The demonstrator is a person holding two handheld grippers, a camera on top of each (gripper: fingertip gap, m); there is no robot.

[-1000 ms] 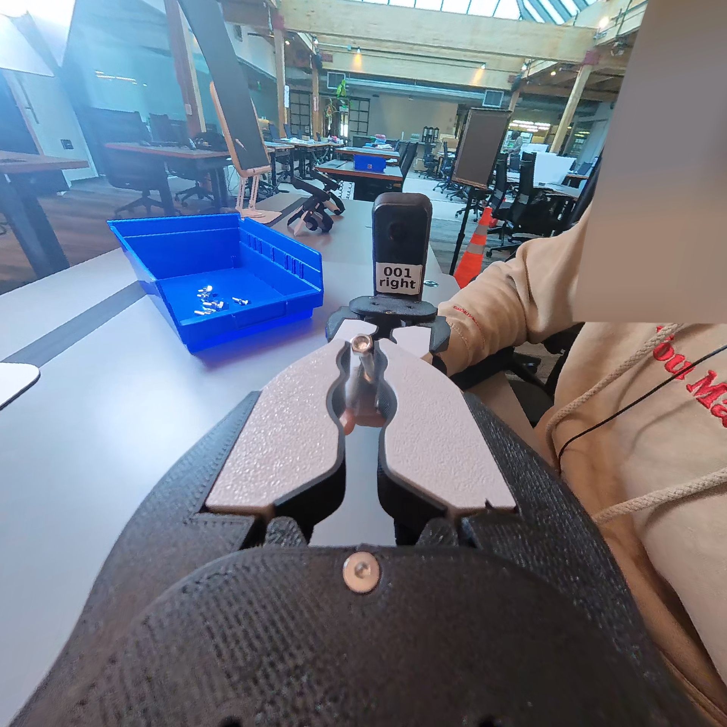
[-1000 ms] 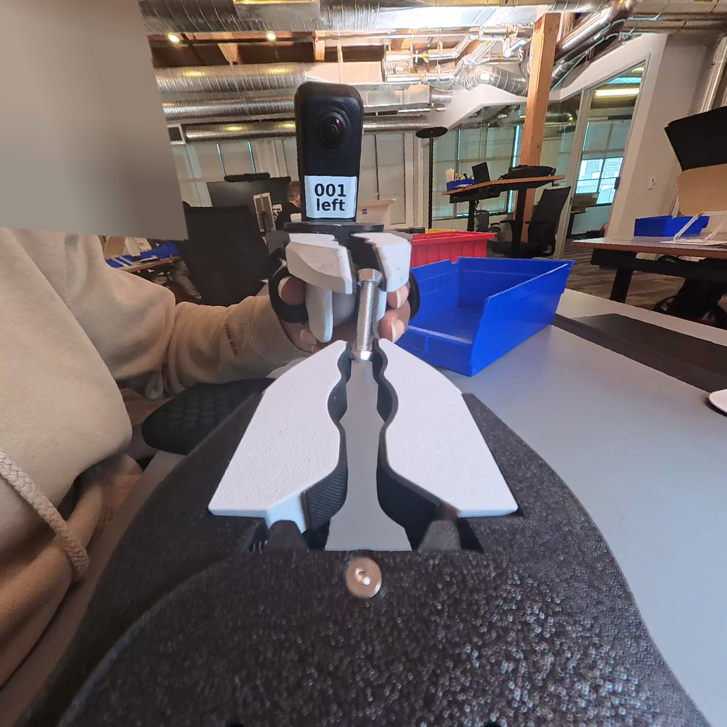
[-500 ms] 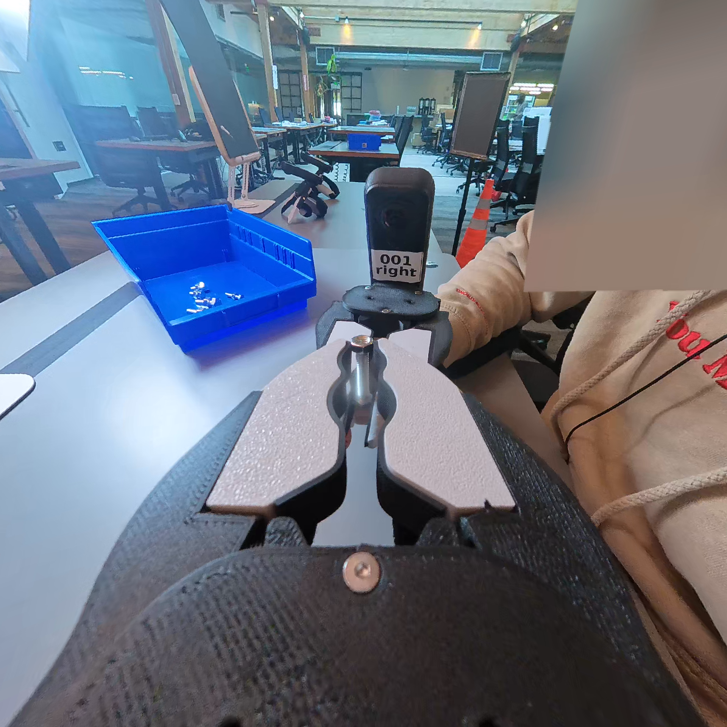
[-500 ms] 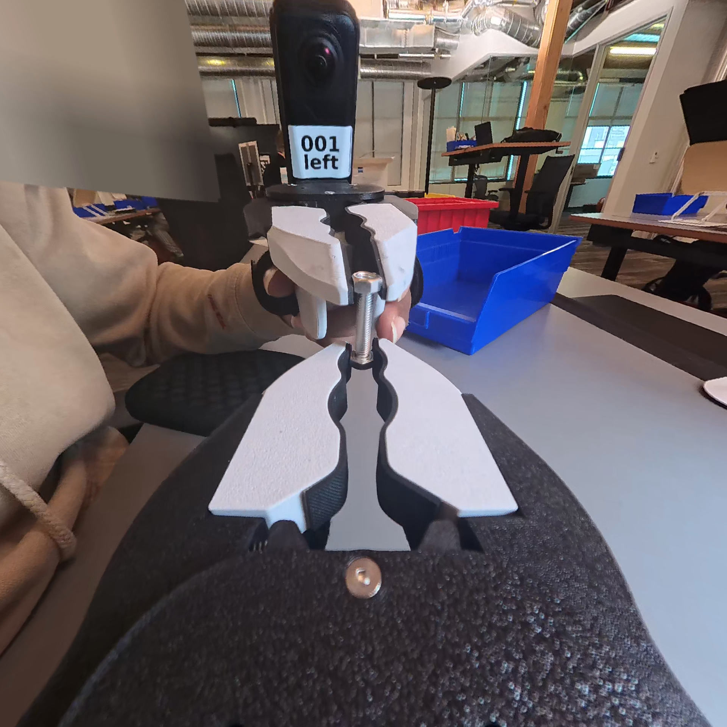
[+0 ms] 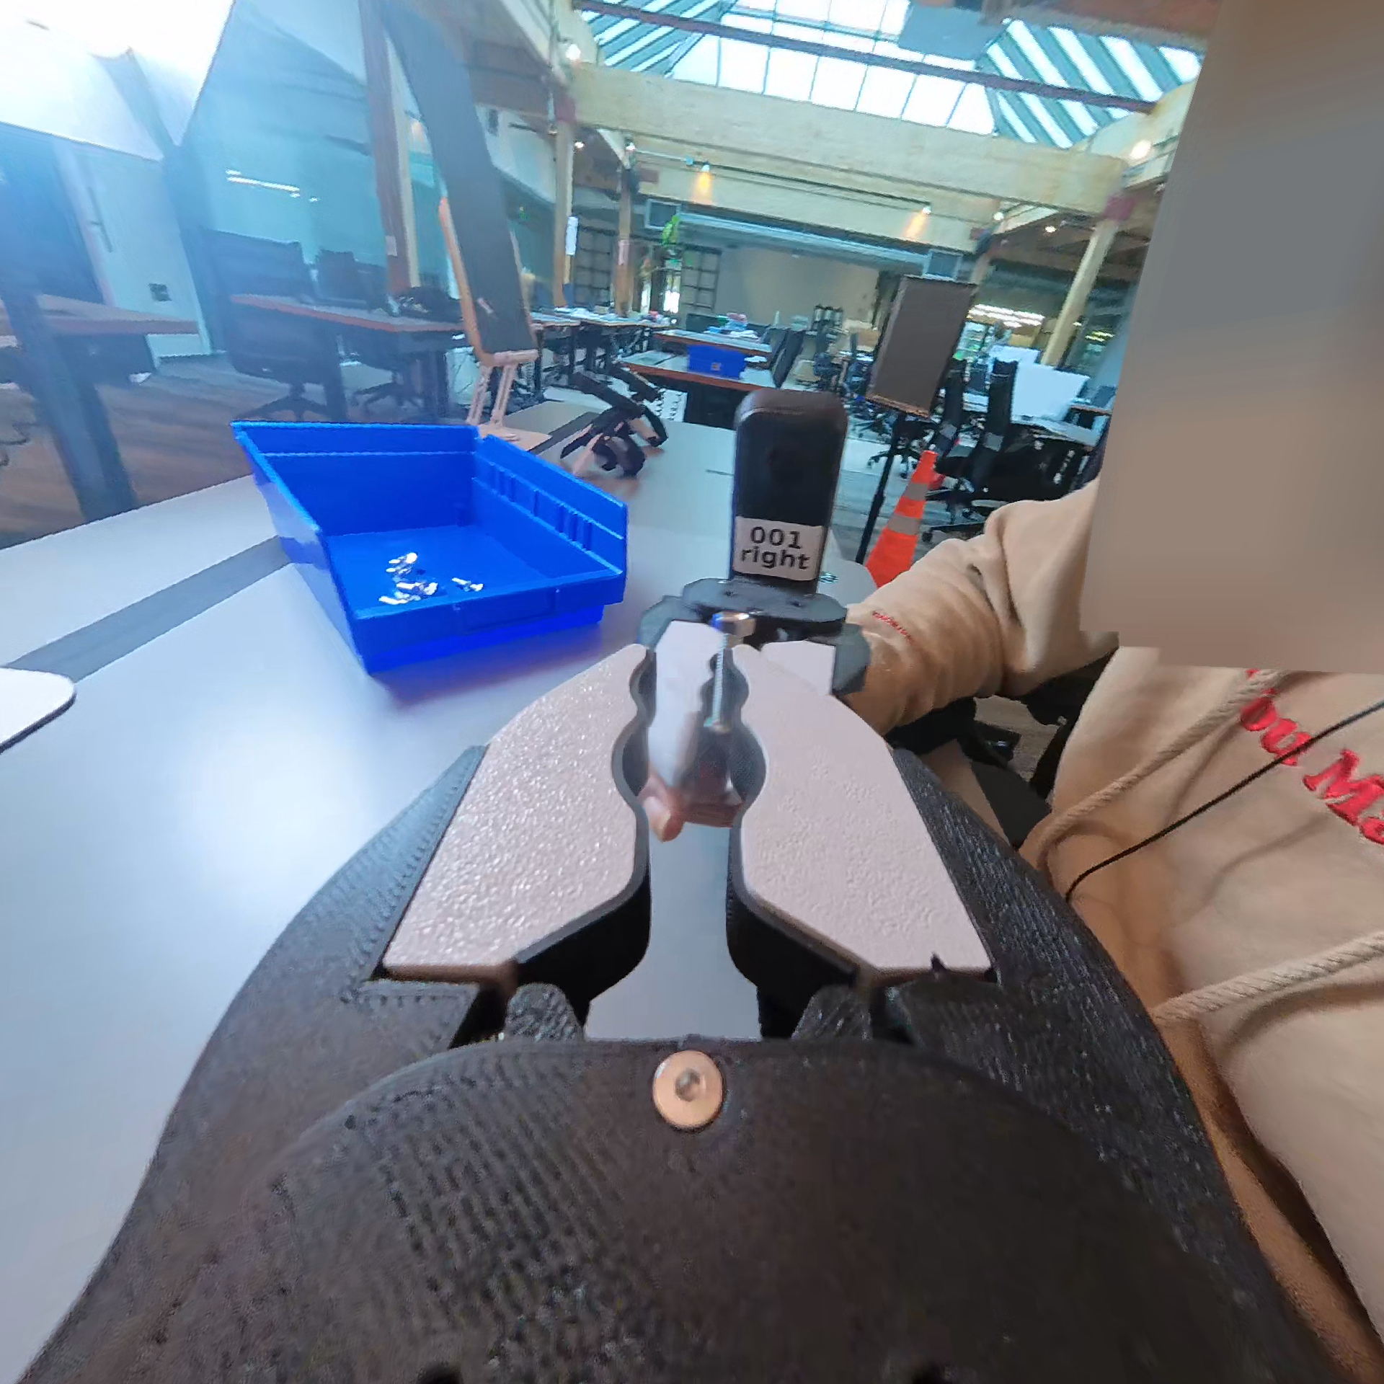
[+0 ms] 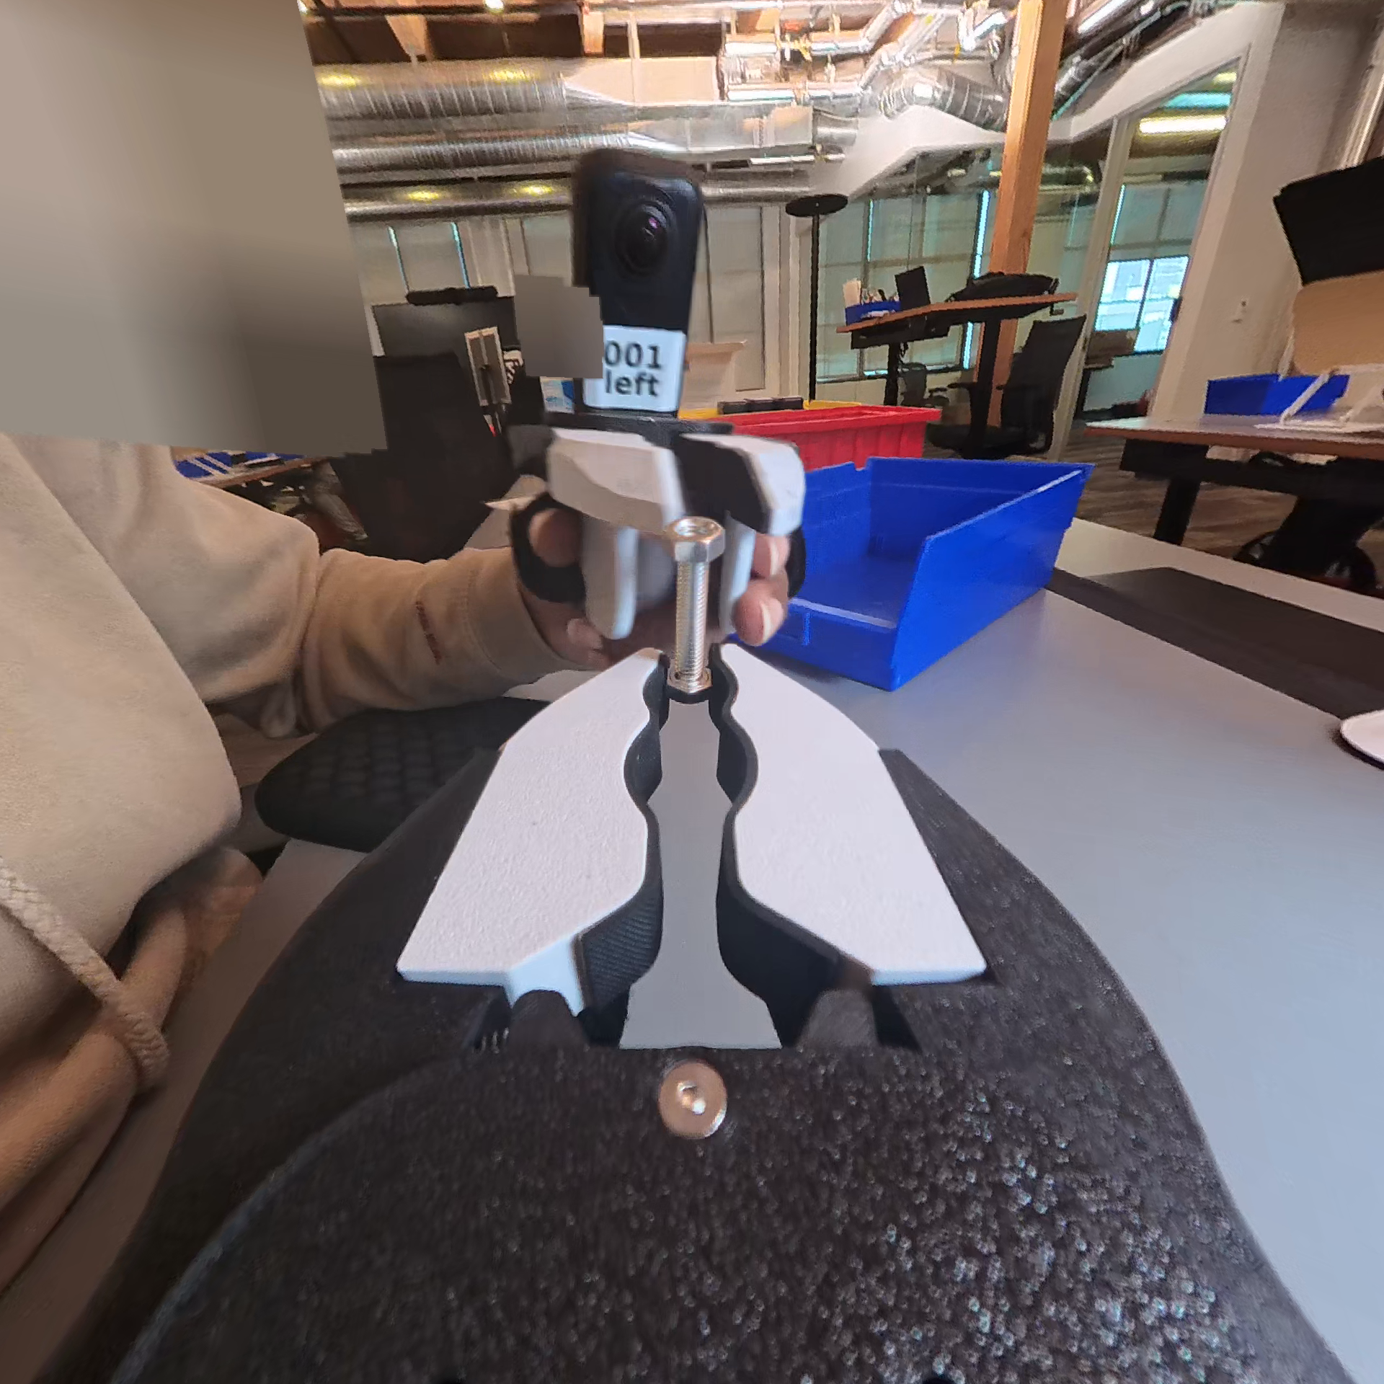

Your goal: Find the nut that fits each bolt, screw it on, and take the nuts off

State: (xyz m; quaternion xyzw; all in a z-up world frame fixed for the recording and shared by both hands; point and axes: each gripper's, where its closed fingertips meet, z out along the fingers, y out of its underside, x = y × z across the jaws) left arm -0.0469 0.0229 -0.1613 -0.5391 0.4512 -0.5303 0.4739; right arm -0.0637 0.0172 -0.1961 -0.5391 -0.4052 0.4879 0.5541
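A silver bolt stands upright, hex head on top. My right gripper is shut on its lower end, where a nut seems to sit. My left gripper faces it just behind the bolt head, with its jaws apart and not touching the bolt. In the left wrist view, my left gripper is open and empty. The bolt shows in the gap just beyond its tips, held by the right gripper. A person's hands hold both grippers above the grey table.
A blue bin on the table holds several small silver fasteners; it also shows in the right wrist view. A red bin stands behind. The person's beige hoodie is close by. A white object lies at the table edge. Left and right tips are no more than a few centimetres apart. The white object is about 40 cm from both grippers' fingertips.
My left gripper has opened and let go of the bolt head. The bolt now stands in my right gripper alone, with more of its shaft showing.
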